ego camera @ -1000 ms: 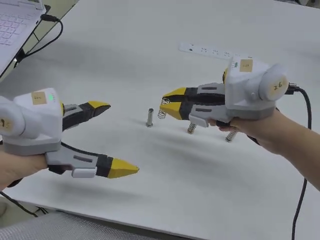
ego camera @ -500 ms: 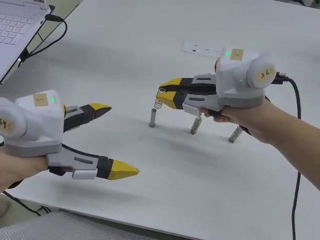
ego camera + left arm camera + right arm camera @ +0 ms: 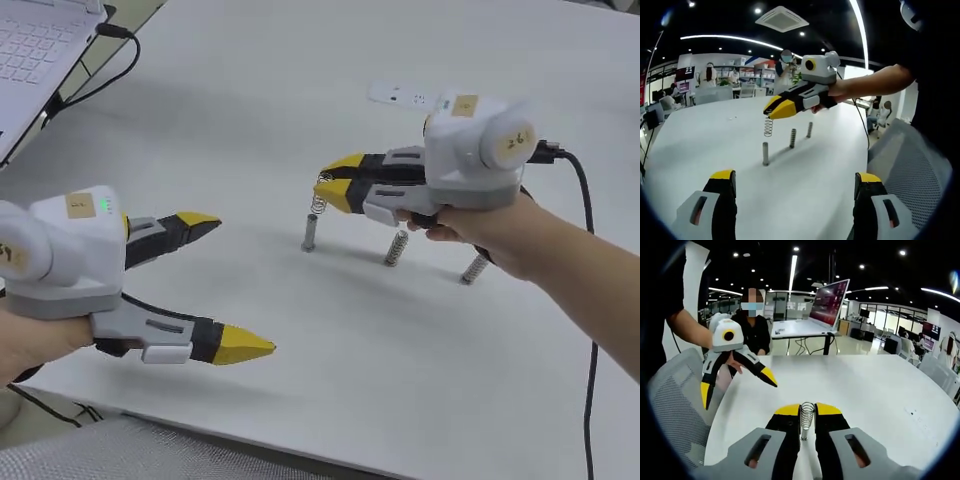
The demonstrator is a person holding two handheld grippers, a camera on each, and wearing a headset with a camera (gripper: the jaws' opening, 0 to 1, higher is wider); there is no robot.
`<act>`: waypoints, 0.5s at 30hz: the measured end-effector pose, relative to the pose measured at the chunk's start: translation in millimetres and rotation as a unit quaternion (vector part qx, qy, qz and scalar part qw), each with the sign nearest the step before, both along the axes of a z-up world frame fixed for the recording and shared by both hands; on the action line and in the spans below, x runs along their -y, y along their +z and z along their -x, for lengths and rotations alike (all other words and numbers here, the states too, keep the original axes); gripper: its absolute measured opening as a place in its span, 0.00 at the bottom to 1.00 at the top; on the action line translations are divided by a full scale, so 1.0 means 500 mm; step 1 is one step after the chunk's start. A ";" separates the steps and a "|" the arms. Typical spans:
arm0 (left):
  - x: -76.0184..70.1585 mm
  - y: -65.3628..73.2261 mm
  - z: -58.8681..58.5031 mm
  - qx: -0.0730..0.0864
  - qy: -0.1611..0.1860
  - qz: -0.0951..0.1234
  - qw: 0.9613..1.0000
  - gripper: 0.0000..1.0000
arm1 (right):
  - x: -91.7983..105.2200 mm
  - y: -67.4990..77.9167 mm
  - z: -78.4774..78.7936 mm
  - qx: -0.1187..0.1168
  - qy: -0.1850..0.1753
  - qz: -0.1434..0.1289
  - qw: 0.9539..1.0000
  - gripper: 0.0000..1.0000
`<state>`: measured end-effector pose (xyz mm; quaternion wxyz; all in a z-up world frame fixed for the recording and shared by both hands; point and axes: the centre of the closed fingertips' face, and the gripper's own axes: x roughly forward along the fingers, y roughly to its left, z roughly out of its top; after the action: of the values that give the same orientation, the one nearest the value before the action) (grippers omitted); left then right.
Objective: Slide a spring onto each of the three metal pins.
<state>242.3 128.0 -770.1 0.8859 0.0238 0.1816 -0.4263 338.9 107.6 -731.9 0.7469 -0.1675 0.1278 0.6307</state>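
My right gripper (image 3: 331, 186) is shut on the top of a small steel spring (image 3: 319, 203), which hangs from its yellow tips just above and slightly right of the bare metal pin (image 3: 310, 232). Two more pins, each wearing a spring, stand to the right: one (image 3: 397, 248) under the gripper body, the other (image 3: 475, 268) by the hand. The left gripper view shows the spring (image 3: 768, 126) over the bare pin (image 3: 765, 153). In the right gripper view the spring (image 3: 807, 415) is pinched between the jaws. My left gripper (image 3: 225, 284) stands wide open, empty, well left of the pins.
A white power strip (image 3: 405, 97) lies at the back. A laptop (image 3: 35, 45) with a black cable (image 3: 95, 78) sits at the far left. The right gripper's cable (image 3: 588, 260) trails off to the right. The table's front edge (image 3: 300, 450) is close.
The right gripper has lifted the spring from beside the bare pin to just above its top. The left gripper has stayed open and almost still.
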 end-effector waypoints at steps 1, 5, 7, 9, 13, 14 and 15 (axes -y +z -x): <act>-0.001 0.000 0.000 -0.001 0.001 0.000 1.000 0.96 | -0.001 -0.002 0.000 0.001 0.000 0.002 1.000 0.07; 0.000 0.004 -0.001 0.001 0.001 0.002 1.000 0.96 | -0.004 -0.015 0.001 -0.003 0.001 0.010 1.000 0.07; 0.000 0.005 -0.001 0.001 0.002 0.002 1.000 0.96 | -0.006 -0.018 0.003 -0.003 0.003 0.012 1.000 0.07; 0.000 0.005 -0.002 0.002 0.002 0.002 1.000 0.96 | -0.008 -0.018 0.003 -0.001 0.003 0.013 1.000 0.07; 0.000 0.003 0.000 0.000 0.001 0.001 1.000 0.95 | -0.010 -0.020 -0.004 -0.002 -0.003 0.013 1.000 0.07; 0.001 0.003 0.001 -0.001 0.001 0.002 1.000 0.95 | -0.010 -0.022 -0.005 -0.003 -0.004 0.014 1.000 0.07; 0.001 0.003 0.002 -0.001 0.000 0.002 1.000 0.95 | -0.010 -0.025 -0.004 -0.007 -0.004 0.014 1.000 0.07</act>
<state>241.5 127.8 -768.6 0.8859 0.0219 0.1815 -0.4264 341.1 112.6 -744.3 0.7462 -0.1732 0.1421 0.6269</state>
